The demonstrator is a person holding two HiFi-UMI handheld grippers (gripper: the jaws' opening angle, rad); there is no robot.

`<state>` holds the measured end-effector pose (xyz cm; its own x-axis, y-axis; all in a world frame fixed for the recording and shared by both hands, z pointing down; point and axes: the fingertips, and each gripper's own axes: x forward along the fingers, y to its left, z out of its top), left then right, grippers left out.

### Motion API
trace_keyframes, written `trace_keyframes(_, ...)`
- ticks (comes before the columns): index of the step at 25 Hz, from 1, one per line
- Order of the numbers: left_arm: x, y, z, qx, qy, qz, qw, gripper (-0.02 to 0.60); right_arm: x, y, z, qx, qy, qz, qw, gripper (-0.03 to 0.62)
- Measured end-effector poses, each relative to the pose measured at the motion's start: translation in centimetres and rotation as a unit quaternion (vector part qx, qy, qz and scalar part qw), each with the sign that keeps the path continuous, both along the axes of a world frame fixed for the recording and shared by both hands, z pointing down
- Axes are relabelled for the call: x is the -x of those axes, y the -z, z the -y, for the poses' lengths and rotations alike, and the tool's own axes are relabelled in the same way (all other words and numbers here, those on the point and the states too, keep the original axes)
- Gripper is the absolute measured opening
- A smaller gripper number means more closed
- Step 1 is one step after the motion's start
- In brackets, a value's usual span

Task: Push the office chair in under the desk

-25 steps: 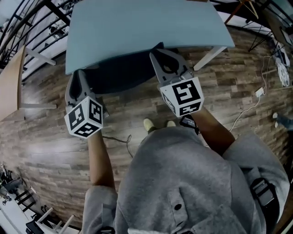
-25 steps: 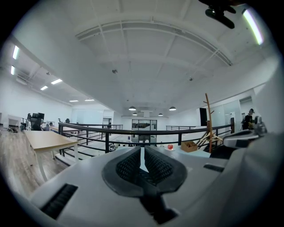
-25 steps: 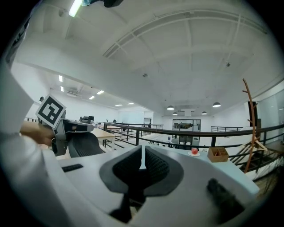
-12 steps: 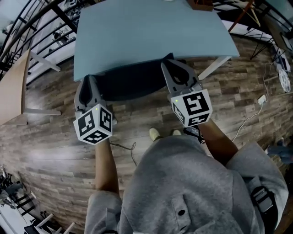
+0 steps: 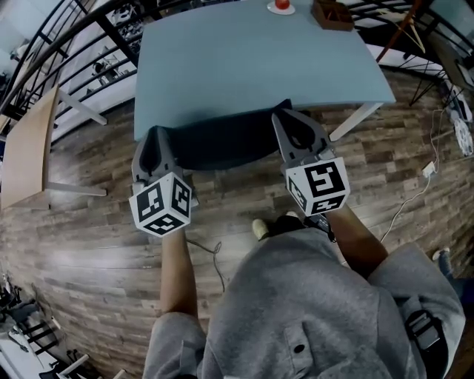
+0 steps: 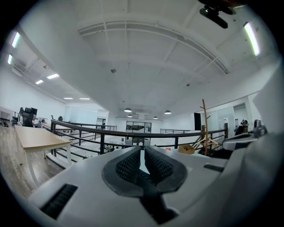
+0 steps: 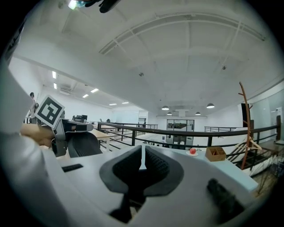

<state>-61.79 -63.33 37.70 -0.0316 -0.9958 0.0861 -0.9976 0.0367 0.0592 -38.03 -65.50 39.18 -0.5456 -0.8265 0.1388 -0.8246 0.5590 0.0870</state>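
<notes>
Office chair [image 5: 222, 142] sits mostly under the light-blue desk [image 5: 244, 59]; only its dark backrest sticks out past the near edge. Left gripper [image 5: 156, 135] is at the backrest's left end and right gripper [image 5: 286, 118] at its right end. Both tips are against or just beside the backrest, can't tell which. Fingers on both are pressed nearly together, just a thin slit, nothing between them. On the far side of the desk are a red item on a saucer [image 5: 281, 6] and a wooden box [image 5: 332, 13]. A cable [image 5: 207, 248] lies on the wood floor [image 5: 89, 222].
</notes>
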Motion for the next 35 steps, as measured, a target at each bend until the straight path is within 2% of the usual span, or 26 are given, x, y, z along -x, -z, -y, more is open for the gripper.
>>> trace_keyframes(6,1.4,0.0,0.4,0.004,-0.003,-0.001,1.0,0.034,1.4,0.1,-0.1,0.004,0.002,-0.004,1.0,0.037)
trace_keyframes(10,1.9,0.1,0.6,0.002,-0.011,-0.001,0.9999,0.035,1.8,0.1,0.2,0.004,-0.014,-0.003,1.0,0.037)
trace_keyframes(15,1.9,0.2,0.5,0.003,-0.009,-0.002,0.9999,0.035,1.8,0.2,0.1,0.012,-0.012,-0.003,1.0,0.037)
trace_keyframes(20,2.7,0.3,1.0,0.003,-0.015,0.005,0.9999,0.035,2.8,0.3,0.6,-0.001,0.003,-0.002,1.0,0.037)
trace_keyframes(28,2.4,-0.1,0.7,-0.002,-0.048,-0.008,0.9988,0.035,2.8,-0.4,0.4,0.001,0.02,0.01,1.0,0.037)
trace_keyframes(35,2.2,-0.5,1.0,0.016,-0.079,-0.01,0.9967,0.035,2.0,-1.0,1.1,0.036,0.022,-0.021,0.999,0.037)
